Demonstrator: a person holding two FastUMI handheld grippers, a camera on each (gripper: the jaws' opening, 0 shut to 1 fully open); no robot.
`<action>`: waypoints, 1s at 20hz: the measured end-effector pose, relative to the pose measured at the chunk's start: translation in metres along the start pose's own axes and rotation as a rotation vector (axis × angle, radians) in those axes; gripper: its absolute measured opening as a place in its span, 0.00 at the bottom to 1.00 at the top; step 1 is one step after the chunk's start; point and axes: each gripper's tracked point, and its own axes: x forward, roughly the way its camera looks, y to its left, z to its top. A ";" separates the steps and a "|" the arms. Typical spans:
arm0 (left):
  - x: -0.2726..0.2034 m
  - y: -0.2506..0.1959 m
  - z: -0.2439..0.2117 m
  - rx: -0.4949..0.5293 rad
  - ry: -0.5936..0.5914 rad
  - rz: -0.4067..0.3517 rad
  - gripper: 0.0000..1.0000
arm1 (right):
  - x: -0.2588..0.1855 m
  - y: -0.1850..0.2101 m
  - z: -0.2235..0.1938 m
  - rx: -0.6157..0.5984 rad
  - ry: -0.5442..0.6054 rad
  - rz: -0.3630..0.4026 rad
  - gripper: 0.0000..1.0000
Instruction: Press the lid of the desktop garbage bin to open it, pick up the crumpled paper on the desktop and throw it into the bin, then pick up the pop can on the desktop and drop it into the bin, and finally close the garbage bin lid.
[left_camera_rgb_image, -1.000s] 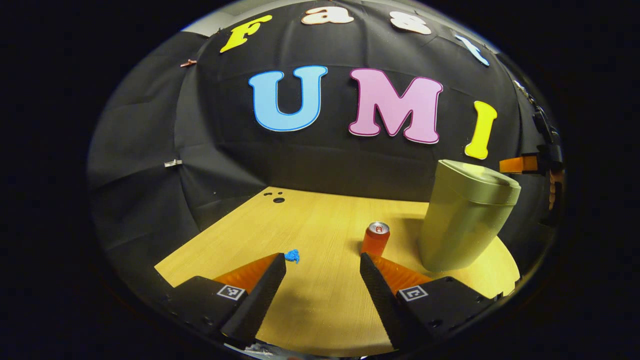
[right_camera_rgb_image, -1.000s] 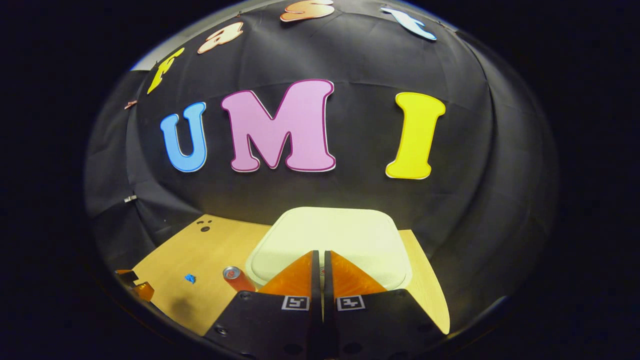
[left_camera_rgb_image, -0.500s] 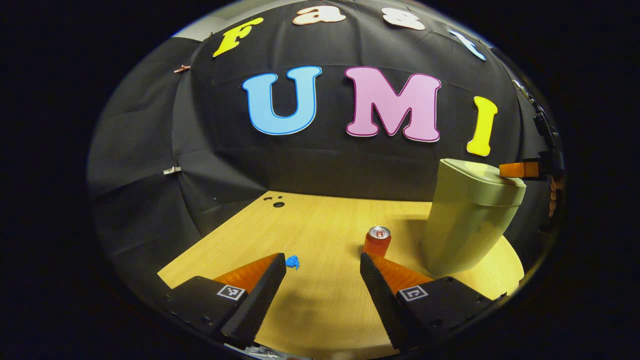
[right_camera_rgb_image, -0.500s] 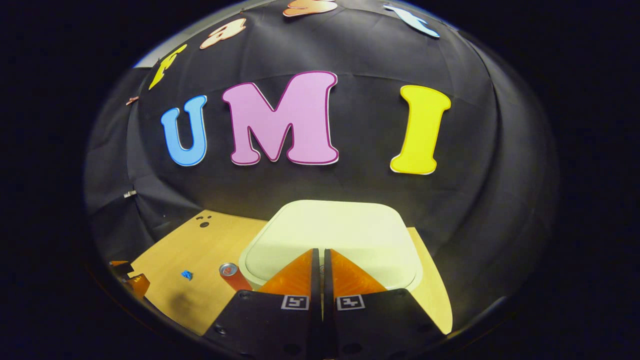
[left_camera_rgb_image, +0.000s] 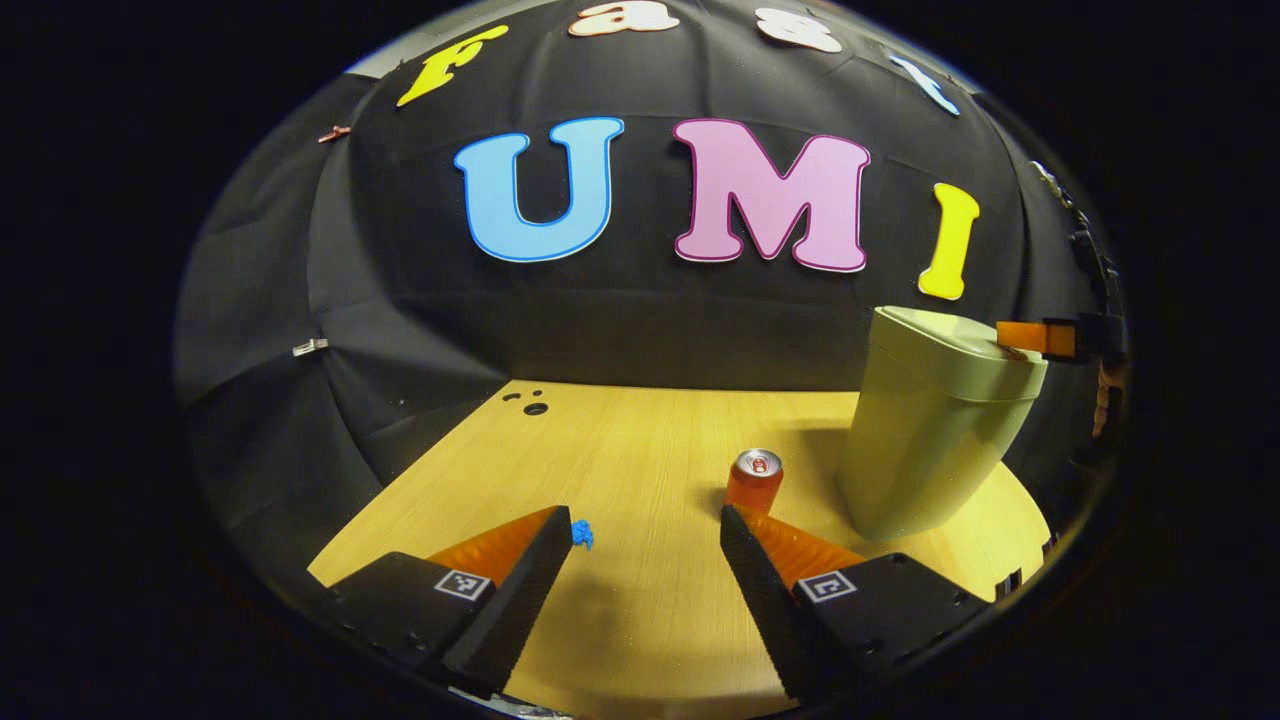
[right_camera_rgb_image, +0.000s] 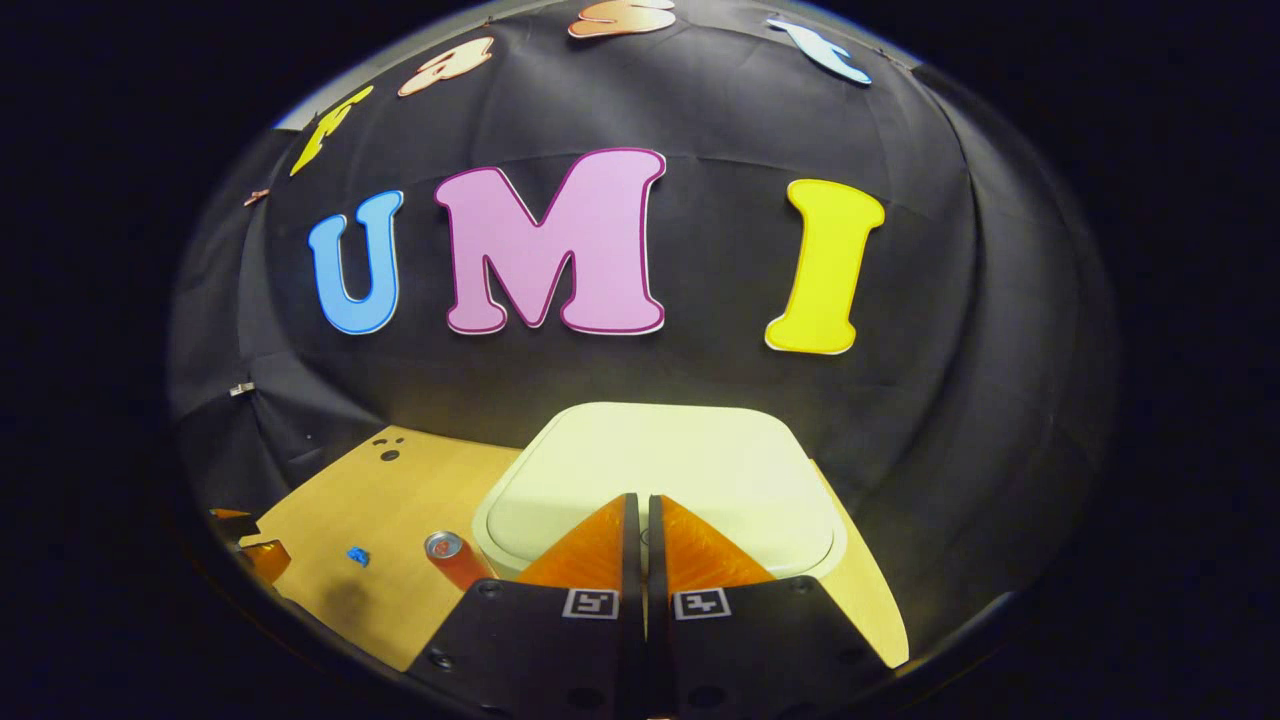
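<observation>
The right gripper (right_camera_rgb_image: 640, 500) has its fingers clenched together with nothing between them, so the two tips make one blunt point, which suits pressing a lid better than spread fingers would. That point sits over the near part of the lid (right_camera_rgb_image: 660, 470) of the bin (left_camera_rgb_image: 930, 430). In the left gripper view the same gripper reaches in from the right edge and its tip meets the lid's top near the right rim; whether it is already pushing down I cannot tell. The lid lies flat and closed, so the opening step looks not yet done.

The left gripper (left_camera_rgb_image: 645, 535) hangs low over the desk (left_camera_rgb_image: 640, 450) with its fingers released and spread wide, holding nothing. It seems parked there to be ready for the pick-ups: the crumpled paper (left_camera_rgb_image: 582, 533), a small blue wad, lies on the desk just beside its left fingertip, and the can (left_camera_rgb_image: 755, 480) stands just beyond its right fingertip.

The bin stands upright on the desk's right side, its long axis vertical and its body narrowing toward the base, the lid facing up. The can is upright too, long axis vertical, its top with the pull tab facing up, near the bin's left side but apart from it. The paper has no clear long axis.
</observation>
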 end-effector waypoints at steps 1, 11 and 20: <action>0.003 0.002 0.001 0.000 -0.008 -0.007 0.96 | 0.001 0.000 0.000 0.002 -0.006 -0.016 0.05; 0.004 0.055 -0.028 -0.047 -0.010 -0.070 0.96 | -0.023 -0.003 0.008 0.044 -0.081 -0.181 0.05; 0.012 0.112 -0.065 -0.099 0.052 -0.039 0.96 | -0.072 0.013 -0.014 0.053 -0.040 -0.209 0.10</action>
